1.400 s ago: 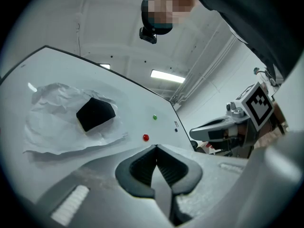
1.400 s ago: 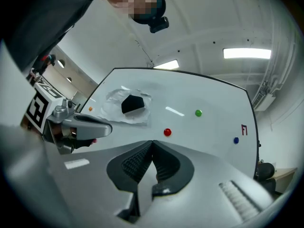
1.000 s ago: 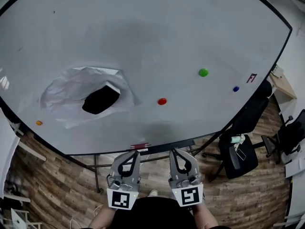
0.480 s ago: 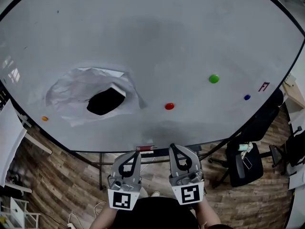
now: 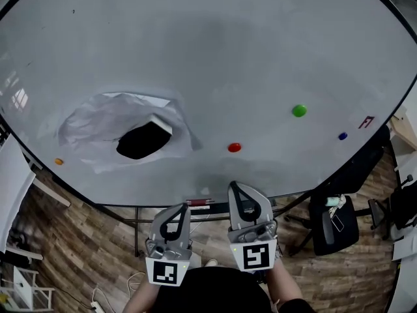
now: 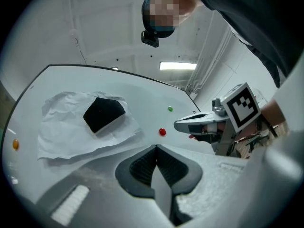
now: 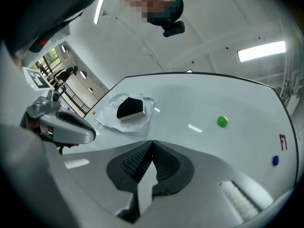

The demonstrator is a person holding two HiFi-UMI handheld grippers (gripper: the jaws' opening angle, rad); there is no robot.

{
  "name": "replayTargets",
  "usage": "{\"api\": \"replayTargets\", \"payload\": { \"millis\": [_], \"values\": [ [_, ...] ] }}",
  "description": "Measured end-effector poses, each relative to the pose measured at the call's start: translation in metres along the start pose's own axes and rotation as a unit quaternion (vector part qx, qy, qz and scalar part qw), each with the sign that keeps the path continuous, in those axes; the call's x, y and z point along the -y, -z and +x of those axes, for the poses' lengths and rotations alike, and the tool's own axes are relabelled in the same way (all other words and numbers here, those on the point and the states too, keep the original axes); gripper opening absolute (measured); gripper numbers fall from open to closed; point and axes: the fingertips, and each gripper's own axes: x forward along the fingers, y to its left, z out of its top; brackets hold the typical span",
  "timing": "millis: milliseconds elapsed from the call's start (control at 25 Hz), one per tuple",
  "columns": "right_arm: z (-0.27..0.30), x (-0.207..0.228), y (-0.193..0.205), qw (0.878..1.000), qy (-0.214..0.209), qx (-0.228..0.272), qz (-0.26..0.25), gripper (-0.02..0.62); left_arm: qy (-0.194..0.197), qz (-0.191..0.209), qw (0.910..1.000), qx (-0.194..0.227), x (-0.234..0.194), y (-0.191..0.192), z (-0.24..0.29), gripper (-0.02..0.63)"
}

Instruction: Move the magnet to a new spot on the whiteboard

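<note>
Jaws together, left gripper (image 5: 182, 208) and right gripper (image 5: 236, 188) are being held off the whiteboard's (image 5: 208, 57) lower edge, the probably light, slick red magnet (image 5: 234, 147) suiting a rim pinch.

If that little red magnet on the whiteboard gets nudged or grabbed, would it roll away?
The red magnet looks like a small, smooth dome, so probably light and slippery to pinch. It sits flat on the whiteboard, so a push would likely slide it, not roll it.
</note>
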Motion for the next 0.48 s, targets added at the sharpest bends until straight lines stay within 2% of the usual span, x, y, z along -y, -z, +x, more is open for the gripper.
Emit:
{"api": "replayTargets", "payload": {
  "millis": [200, 480],
  "values": [
    [0.014, 0.006, -0.001, 0.999, 0.004, -0.008, -0.038, 0.003, 0.006, -0.006, 1.0, 0.003, 0.005, 0.002, 0.008, 0.002],
    [0.028, 0.032, 0.011, 0.999, 0.027, -0.038, -0.026, 0.003, 0.01, -0.007, 0.9999, 0.006, 0.009, 0.003, 0.016, 0.002]
  ]
}}
